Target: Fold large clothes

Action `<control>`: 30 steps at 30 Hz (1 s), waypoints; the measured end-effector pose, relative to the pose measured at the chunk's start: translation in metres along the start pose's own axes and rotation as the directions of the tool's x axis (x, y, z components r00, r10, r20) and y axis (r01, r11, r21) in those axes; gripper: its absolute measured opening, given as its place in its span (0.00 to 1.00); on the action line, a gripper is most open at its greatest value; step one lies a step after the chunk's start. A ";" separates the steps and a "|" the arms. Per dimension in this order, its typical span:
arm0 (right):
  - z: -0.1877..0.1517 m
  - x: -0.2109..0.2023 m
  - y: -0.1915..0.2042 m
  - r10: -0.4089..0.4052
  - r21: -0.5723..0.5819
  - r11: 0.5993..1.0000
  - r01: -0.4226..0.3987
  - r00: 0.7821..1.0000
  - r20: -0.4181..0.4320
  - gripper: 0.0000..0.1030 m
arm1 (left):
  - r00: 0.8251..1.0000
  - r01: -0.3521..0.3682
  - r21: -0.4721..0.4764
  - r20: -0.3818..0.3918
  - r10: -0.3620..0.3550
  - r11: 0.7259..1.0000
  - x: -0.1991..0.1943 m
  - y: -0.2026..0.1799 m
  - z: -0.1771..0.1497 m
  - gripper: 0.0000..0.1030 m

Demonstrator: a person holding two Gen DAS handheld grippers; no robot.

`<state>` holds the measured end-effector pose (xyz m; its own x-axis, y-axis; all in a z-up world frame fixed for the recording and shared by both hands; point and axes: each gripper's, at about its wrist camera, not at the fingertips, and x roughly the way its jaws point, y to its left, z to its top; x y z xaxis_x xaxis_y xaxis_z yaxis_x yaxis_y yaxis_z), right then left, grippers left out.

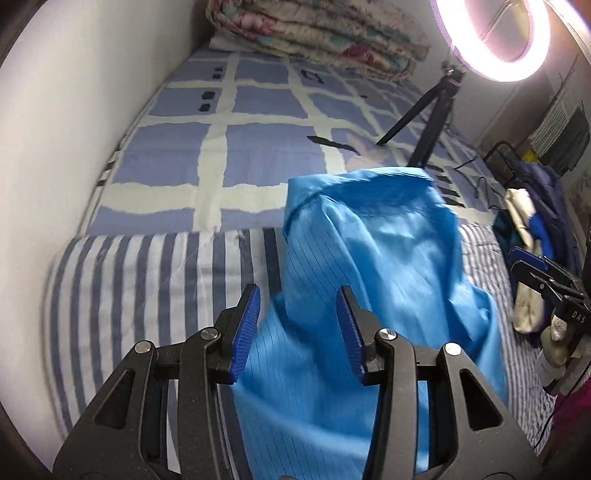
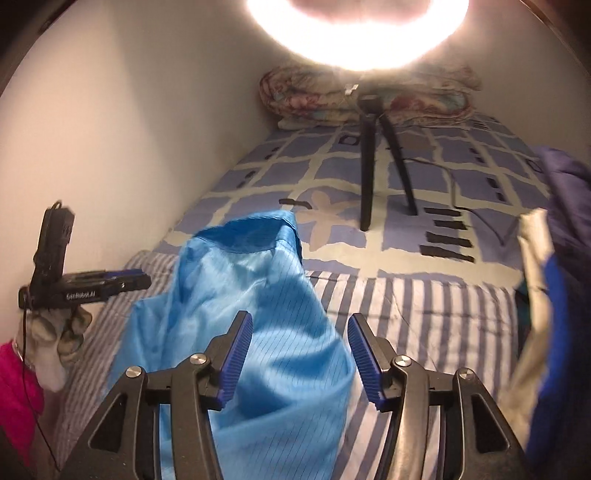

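A large bright blue pinstriped garment [image 1: 373, 266] lies bunched in a heap on the striped sheet, its collar end raised toward the far side; it also shows in the right wrist view [image 2: 255, 317]. My left gripper [image 1: 299, 328] is open, its blue pads apart over the near part of the garment, holding nothing. My right gripper [image 2: 301, 352] is open and empty above the garment's right edge. The right gripper shows at the right edge of the left wrist view [image 1: 535, 273], and the left gripper shows at the left of the right wrist view [image 2: 110, 282].
A striped sheet [image 1: 147, 280] covers the near bed, a checked blue sheet [image 1: 255, 147] the far part. A black tripod [image 2: 369, 166] with a bright ring light [image 1: 491, 37] stands on the bed. A folded floral quilt [image 1: 317, 33] lies by the far wall. A pile of other clothes [image 1: 532, 221] sits on the right.
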<state>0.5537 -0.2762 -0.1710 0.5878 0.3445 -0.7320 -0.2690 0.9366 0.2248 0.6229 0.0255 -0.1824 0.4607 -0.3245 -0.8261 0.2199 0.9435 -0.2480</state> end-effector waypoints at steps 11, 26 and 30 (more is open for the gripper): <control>0.034 0.080 -0.026 0.121 0.097 0.988 -0.118 0.992 -0.028 0.55 | 0.997 0.065 0.016 -0.042 -0.064 0.998 0.051 0.008 0.038 0.42; 0.045 0.112 -0.010 0.206 0.080 0.977 -0.199 0.975 -0.087 0.05 | 0.998 0.054 0.055 -0.025 -0.053 0.997 0.061 -0.002 0.045 0.02; 0.050 0.087 -0.003 0.159 0.032 0.987 -0.159 0.987 -0.013 0.00 | 0.997 0.010 0.156 0.068 -0.021 0.988 0.035 -0.030 0.050 0.01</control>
<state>0.6435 -0.2458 -0.2033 0.5278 0.4884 -0.6949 -0.3342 0.8715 0.3587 0.6757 -0.0176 -0.1785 0.5136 -0.3482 -0.7842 0.3560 0.9181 -0.1746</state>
